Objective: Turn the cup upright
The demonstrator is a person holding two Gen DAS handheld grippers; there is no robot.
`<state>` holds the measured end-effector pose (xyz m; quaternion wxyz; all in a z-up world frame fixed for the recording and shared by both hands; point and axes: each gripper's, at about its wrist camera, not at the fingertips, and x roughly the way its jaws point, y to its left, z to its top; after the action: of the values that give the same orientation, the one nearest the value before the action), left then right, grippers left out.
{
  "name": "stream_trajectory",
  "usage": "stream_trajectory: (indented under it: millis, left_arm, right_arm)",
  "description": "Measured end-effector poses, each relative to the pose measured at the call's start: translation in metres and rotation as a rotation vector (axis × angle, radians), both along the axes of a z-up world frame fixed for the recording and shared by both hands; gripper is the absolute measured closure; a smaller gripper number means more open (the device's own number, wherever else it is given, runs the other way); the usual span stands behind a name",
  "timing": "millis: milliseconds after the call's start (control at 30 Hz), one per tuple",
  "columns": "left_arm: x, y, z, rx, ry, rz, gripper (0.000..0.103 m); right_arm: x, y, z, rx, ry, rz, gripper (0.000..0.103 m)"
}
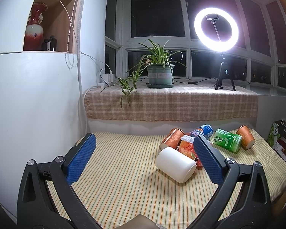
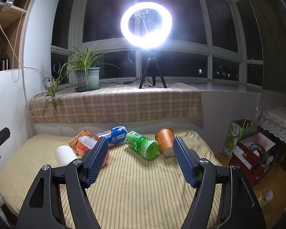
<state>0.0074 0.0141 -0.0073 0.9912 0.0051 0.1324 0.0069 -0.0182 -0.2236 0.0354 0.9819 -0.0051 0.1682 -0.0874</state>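
Lying on its side on the striped cloth [image 1: 124, 181], toward the cloth's right half and nearer the front than the other things: a white cup [image 1: 175, 164]. Hard to tell which end is the mouth. In the right wrist view, only part of the white cup [image 2: 63, 155] on show, the rest hidden behind a blue finger pad [image 2: 96, 162].

Left gripper [image 1: 143, 158]: wide open, holding nothing, above the cloth, the cup between its pads but closer to the right one. Not clear if that pad touches the cup. Right gripper [image 2: 140, 160]: also wide open, empty, over the middle of the cloth.

Behind the cup, toward the back edge, a pile of things on their sides. An orange paper cup [image 1: 171, 139] just behind the white one. A red snack can [image 1: 188, 148] touching the white cup, partly hidden by the left gripper's pad. A blue can [image 2: 114, 135], mostly covered in the left view. A green tea bottle [image 2: 143, 145] to the right. A second orange paper cup [image 2: 165, 141] nearest the right edge, its bottom end cut off by the right gripper's pad. Words on the labels too small to read.

Farther back, a window ledge with a checked cloth [image 2: 114, 105]. On it a plant in a green pot [image 1: 160, 74] and a very bright ring light [image 2: 145, 23] on a small black stand. Dark glass behind. On the left, a white wall and a shelf with a red vase [image 1: 35, 26]. On the right, boxes [image 2: 251, 152] on the floor, blurry and cut off.
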Motion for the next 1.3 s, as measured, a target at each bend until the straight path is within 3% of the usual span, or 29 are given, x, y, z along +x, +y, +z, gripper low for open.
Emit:
stream_trajectory:
  millis: [1300]
  left_arm:
    - [0.0043, -0.008, -0.0018, -0.001, 0.024, -0.013, 0.0]
  right_arm:
    - [0.0064, -0.0031, 0.0003, 0.012, 0.017, -0.001, 0.033]
